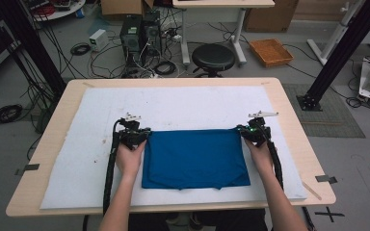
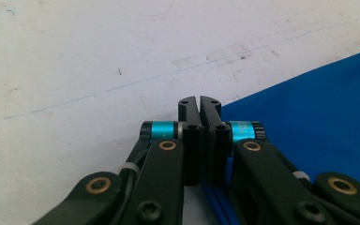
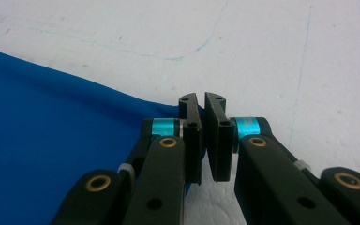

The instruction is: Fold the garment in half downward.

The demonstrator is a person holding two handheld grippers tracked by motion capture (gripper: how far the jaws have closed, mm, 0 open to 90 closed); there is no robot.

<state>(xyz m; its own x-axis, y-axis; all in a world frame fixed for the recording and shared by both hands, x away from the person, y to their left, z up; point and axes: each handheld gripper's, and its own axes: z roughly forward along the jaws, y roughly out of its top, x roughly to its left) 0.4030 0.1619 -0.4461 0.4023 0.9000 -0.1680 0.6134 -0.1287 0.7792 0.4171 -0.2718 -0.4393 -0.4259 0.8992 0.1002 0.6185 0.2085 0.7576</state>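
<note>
- Two grippers on the job, one at each far corner of the blue cloth (image 1: 195,159), which lies flat and folded on the white mat (image 1: 77,144) covering the bench (image 1: 294,139).
- Left gripper (image 2: 199,104): jaws pinched narrow, blue fabric running down between them, so it looks clamped on the cloth's corner, cloth spreading off to its right.
- Right gripper (image 3: 201,101): also nearly closed, the cloth's edge tucked in just at its left jaw; gripping that corner, by my read.
- Step in hand, as I judge it: a fold, both far corners held.
- Next move calls for lifting both corners together, evenly, and carrying them toward the near hem without letting the fabric slip or skew.
</note>
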